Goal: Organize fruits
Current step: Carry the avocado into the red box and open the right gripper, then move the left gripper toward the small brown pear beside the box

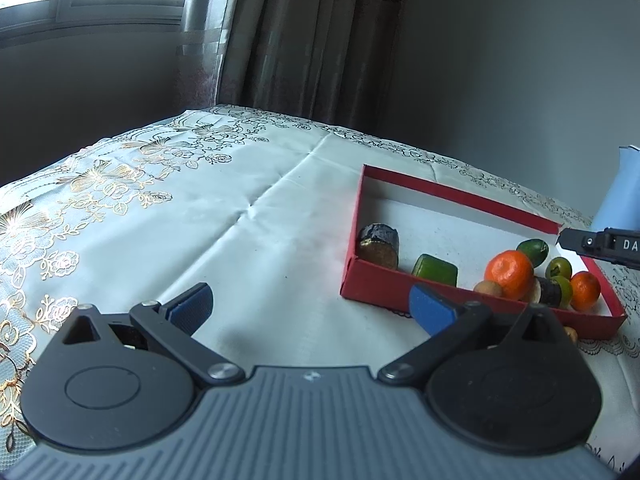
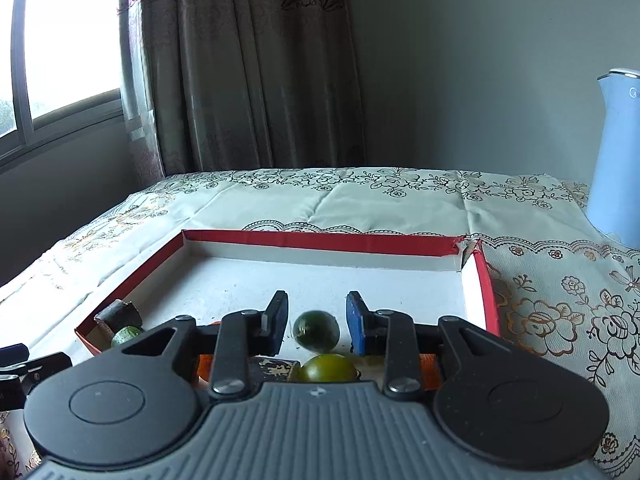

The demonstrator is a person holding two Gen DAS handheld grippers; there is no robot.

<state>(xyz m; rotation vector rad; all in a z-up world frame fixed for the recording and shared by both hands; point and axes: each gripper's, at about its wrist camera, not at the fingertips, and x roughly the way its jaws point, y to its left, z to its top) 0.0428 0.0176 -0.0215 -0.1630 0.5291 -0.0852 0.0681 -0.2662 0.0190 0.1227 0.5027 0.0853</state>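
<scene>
A red shallow box [image 1: 384,286] with a white floor lies on the table's right part. It holds two oranges [image 1: 509,274], several green fruits, a green block [image 1: 435,270] and a dark cylinder [image 1: 378,245]. My left gripper [image 1: 310,306] is open and empty over the cloth, left of the box. My right gripper [image 2: 317,316] is open above the box [image 2: 320,240], its fingers either side of a dark green fruit [image 2: 316,330] lying on the floor without touching it. A lighter green fruit [image 2: 328,368] lies just below it. The right gripper's tip [image 1: 592,242] shows in the left wrist view.
A flowered white tablecloth [image 1: 200,208] covers the table. A pale blue jug [image 2: 618,160] stands at the back right, beyond the box. Curtains [image 2: 248,64] and a window [image 2: 60,32] are behind. A small brown fruit [image 1: 571,334] lies outside the box's near wall.
</scene>
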